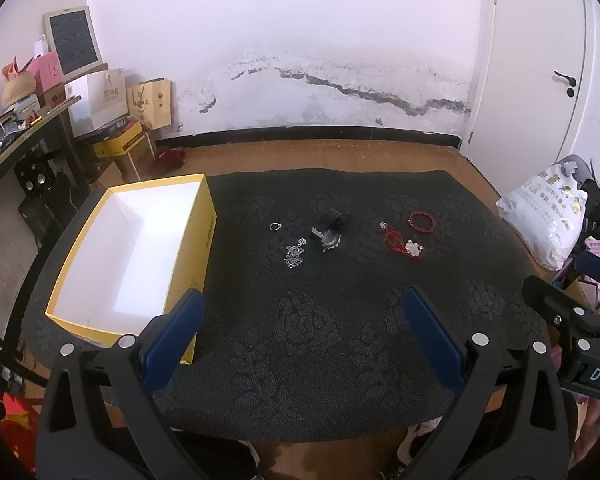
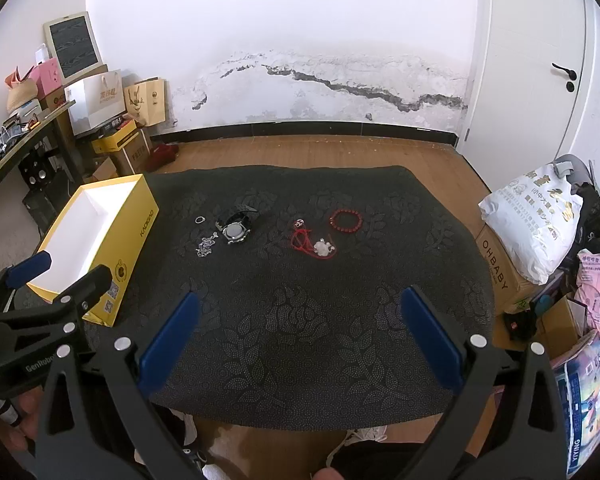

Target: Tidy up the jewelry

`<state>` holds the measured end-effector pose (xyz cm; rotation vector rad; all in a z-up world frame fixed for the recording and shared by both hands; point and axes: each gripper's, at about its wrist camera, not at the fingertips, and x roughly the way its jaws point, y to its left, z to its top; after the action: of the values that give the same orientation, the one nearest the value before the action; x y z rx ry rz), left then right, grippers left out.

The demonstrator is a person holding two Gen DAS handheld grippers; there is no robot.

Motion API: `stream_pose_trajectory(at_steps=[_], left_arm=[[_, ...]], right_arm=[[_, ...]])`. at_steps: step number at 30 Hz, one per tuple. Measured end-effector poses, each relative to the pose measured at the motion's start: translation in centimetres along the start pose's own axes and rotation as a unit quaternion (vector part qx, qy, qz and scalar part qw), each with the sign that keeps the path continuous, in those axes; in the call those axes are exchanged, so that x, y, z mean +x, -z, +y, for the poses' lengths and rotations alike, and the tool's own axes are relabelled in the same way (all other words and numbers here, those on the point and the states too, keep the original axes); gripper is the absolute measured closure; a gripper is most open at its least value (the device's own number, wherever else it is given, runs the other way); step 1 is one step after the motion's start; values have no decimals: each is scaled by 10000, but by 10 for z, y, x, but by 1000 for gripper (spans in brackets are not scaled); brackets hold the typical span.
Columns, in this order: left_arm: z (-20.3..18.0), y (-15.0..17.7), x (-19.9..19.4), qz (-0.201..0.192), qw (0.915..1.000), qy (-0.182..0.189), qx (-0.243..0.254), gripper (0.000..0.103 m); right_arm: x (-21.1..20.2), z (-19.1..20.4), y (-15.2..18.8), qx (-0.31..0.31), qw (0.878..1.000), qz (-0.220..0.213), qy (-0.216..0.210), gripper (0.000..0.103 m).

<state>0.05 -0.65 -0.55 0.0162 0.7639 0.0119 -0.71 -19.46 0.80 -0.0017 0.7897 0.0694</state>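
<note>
Jewelry (image 1: 324, 234) well beyond both wide-spread jaws, yellow box (image 1: 204, 236) left

1. A white plastic sack with gold print (image 2: 534, 220) sits at the right on a brown cardboard box (image 2: 496, 268).
2. Paper shopping bags (image 1: 100, 98) stand against the cracked white wall (image 1: 340, 60).
3. A white door (image 2: 540, 60) has a black handle (image 2: 564, 71).

Both views are evenly lit by soft, diffuse daylight; the white wall (image 1: 300, 40) is rendered bright, nearly washed out toward 12 o'clock. A glare patch is seen on the white floor of the yellow box (image 1: 132, 264). Only faint shadows are cast on the dark cloth (image 2: 300, 320). Strong fisheye bending and black vignetting are seen at the corners. Focus is sharp centrally and softened toward the edges.
</note>
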Motion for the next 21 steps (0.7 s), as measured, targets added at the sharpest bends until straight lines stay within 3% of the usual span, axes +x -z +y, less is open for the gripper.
stream_pose_trajectory(at_steps=[21], left_arm=[[5,-4,-2,59,10000,15,-33,6]], right_arm=[[-1,2,0,11,10000,-8,-13,6]])
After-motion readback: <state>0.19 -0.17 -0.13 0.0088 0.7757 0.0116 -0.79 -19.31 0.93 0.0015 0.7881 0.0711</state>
